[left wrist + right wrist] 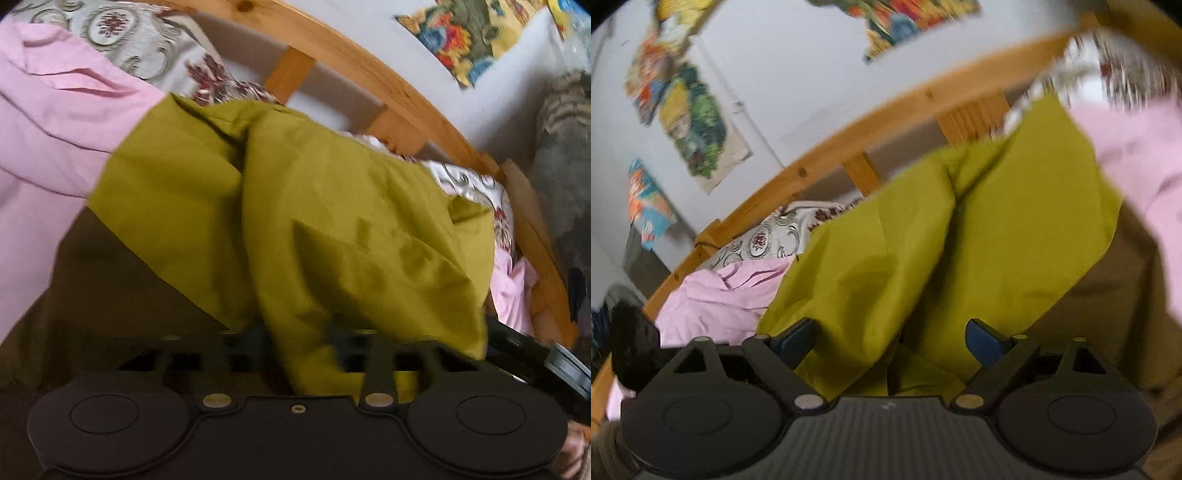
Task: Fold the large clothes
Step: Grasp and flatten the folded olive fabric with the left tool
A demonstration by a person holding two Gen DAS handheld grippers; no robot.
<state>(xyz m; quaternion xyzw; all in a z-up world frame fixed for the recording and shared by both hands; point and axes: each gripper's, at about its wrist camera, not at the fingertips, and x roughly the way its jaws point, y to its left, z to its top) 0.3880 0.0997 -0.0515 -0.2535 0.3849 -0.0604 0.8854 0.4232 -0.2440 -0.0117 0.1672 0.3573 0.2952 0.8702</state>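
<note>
Two grippers face the same olive-green garment (332, 206), which lies on the bed and runs lengthwise away from both cameras toward the wooden bed rail (369, 70). Nearest, the right gripper (890, 343) has its blue-padded fingers (982, 341) spread apart, with a green fold sitting in the gap and reaching down to the body, so the cloth is straight ahead and not yet pinched. The left gripper (295, 343) is blurred, cloth draped over its front; I cannot tell whether it grips. By my judgement the right is better placed to pinch. Beyond lie pink fabric (51, 122), a patterned bedspread (144, 44) and a poster-hung wall (798, 74).
</note>
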